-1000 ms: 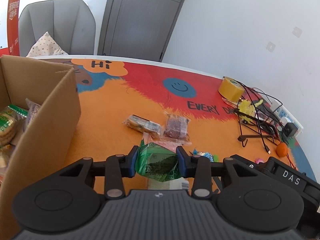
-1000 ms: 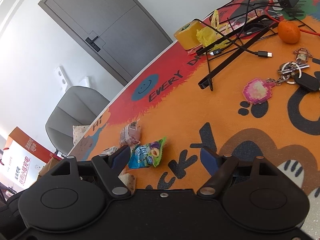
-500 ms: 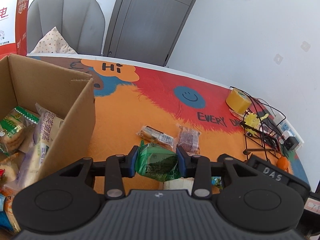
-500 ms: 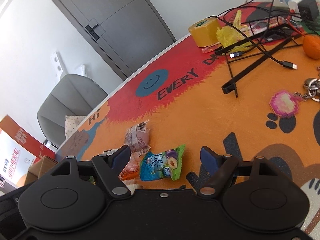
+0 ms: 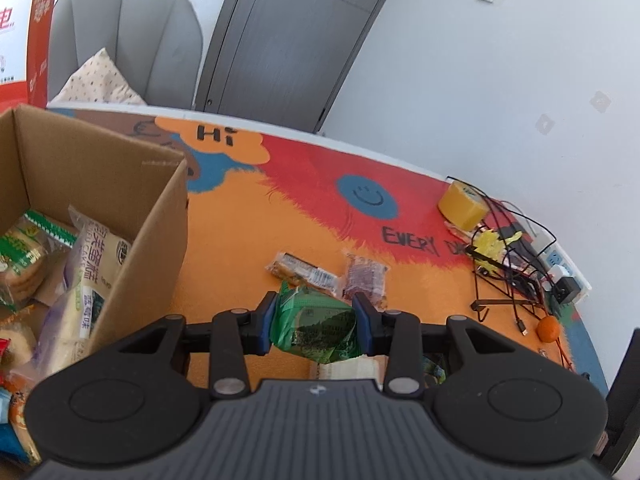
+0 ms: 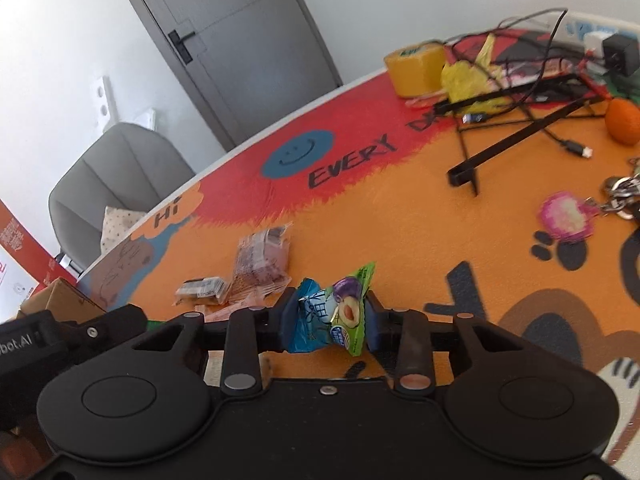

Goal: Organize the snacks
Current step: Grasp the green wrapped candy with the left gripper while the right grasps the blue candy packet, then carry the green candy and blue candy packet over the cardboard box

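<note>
My left gripper point(image 5: 315, 322) is shut on a crumpled green snack packet point(image 5: 314, 330), held above the orange mat just right of the cardboard box point(image 5: 152, 236). Several snack packs lie inside that box. My right gripper point(image 6: 329, 320) is closing its jaws on a blue-and-green plum candy packet point(image 6: 334, 312), and the pads press its sides. On the mat beyond lie a brown snack bar in clear wrap point(image 5: 305, 273) and a dark reddish wrapped snack point(image 5: 365, 277), seen again as the reddish snack point(image 6: 260, 258) and bar point(image 6: 202, 290) in the right wrist view.
A yellow tape roll point(image 5: 462, 204), a black wire stand point(image 5: 508, 280) with tangled cables, a power strip point(image 5: 562, 266) and an orange point(image 5: 547, 328) crowd the right side of the table. Keys with a pink charm point(image 6: 566, 216) lie nearby. A grey chair point(image 5: 120, 40) stands behind the table.
The right gripper moved over the plum candy packet and its jaws closed in onto it. The left gripper kept its hold on the green packet and turned slightly toward the box.
</note>
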Available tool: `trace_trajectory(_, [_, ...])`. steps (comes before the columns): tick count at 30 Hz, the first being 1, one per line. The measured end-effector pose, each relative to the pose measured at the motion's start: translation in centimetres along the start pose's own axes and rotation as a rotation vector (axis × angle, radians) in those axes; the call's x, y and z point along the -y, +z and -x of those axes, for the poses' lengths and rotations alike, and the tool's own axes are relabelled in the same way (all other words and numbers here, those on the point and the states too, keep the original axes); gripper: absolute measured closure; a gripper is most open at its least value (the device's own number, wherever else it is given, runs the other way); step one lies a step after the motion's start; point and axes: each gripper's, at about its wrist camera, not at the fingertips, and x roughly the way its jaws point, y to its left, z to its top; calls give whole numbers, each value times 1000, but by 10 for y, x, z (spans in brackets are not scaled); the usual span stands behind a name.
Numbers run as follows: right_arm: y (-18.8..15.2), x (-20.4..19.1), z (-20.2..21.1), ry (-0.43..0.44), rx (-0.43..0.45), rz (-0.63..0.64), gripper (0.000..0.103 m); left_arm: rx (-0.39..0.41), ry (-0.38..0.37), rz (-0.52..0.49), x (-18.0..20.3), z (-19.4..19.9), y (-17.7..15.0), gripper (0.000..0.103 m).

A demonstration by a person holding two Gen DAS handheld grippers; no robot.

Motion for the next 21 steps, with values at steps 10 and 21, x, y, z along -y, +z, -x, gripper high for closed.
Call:
trace_trajectory(10, [-9,5,31,35,56,-40,69,23,-31,-15,0,21,-9,64])
trace_trajectory(21, [-13,-14,67,85,123,-23,69,79,-50,-18,-11,56,-9,64])
